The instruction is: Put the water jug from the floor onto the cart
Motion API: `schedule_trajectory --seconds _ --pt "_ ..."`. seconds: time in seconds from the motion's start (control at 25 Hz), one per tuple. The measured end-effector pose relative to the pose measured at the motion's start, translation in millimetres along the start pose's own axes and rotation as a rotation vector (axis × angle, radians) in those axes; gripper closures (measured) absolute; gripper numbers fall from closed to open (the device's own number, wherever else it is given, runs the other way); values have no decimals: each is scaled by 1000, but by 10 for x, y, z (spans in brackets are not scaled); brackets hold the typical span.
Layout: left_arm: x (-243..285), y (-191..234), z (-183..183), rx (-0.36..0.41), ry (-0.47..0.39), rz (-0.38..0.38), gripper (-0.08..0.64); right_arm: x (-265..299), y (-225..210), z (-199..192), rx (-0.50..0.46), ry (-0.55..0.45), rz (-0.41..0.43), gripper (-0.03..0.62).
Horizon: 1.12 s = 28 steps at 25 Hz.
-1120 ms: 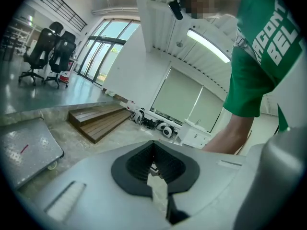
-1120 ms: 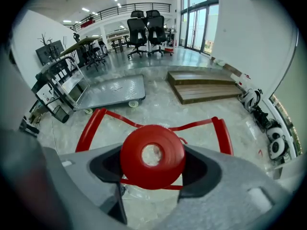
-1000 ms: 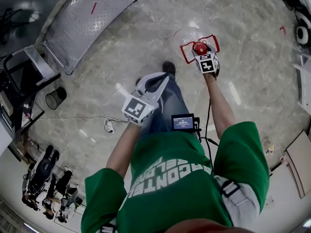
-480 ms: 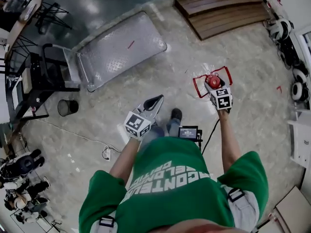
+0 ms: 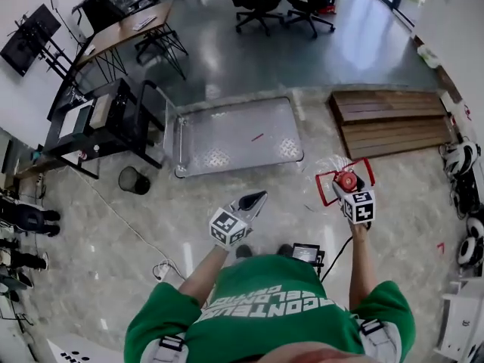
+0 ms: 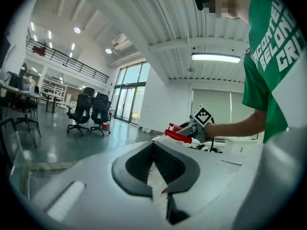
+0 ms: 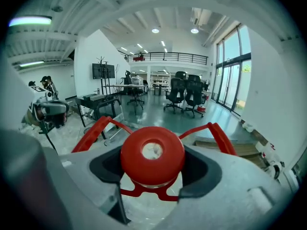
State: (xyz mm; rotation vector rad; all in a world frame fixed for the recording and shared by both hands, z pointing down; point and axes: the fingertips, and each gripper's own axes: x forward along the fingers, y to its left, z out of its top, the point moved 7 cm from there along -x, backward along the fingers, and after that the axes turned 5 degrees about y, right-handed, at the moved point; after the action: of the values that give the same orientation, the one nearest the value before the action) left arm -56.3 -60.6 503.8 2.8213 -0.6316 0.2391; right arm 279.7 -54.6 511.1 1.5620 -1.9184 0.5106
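**Midway in the carry: jug hung from the right gripper, cart ahead**

The right gripper (image 5: 349, 190) is closed on the neck of the water jug (image 5: 340, 178), just beneath its round red cap (image 7: 152, 152). In the right gripper view a dark jaw pad sits on either side of the neck, and the cap bulges above them. A grip below the widest part probably lets the cap act as a stop, so the neck cannot slide down out of the jaws. The red carrying handle (image 7: 96, 128) flares out to both sides of the cap and is not gripped. The jug's clear body hangs under the gripper, off the floor (image 5: 136, 263), and is mostly hidden from the head view.

The left gripper (image 5: 255, 199) has its jaws drawn together with nothing between them. It is held beside the person's body, well apart from the jug. It takes no part in the lift, though it may be free to steady the load at set-down.

The cart (image 5: 234, 138), a flat metal platform with an upright push handle (image 5: 175, 138) at its left end, lies ahead of the person with its deck bare. The jug is near the cart's right corner but not yet over the deck. What remains, by this judgement, is to bring the jug above the platform and lower it upright.
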Motion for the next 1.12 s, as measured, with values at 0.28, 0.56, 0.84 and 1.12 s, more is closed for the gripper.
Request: schedule_trajectory --seconds 0.28,0.56,0.84,1.12 --pt "-229 203 41 -3 -40 111 543 285 258 605 -79 -76 88 290" --pt "-294 291 21 -19 -50 202 543 537 397 849 -140 -90 179 290" --pt "-199 254 4 -47 -59 272 543 712 465 899 -204 -70 263 290" --pt "-87 227 -59 -60 -62 305 543 848 472 901 -259 -60 297 290"
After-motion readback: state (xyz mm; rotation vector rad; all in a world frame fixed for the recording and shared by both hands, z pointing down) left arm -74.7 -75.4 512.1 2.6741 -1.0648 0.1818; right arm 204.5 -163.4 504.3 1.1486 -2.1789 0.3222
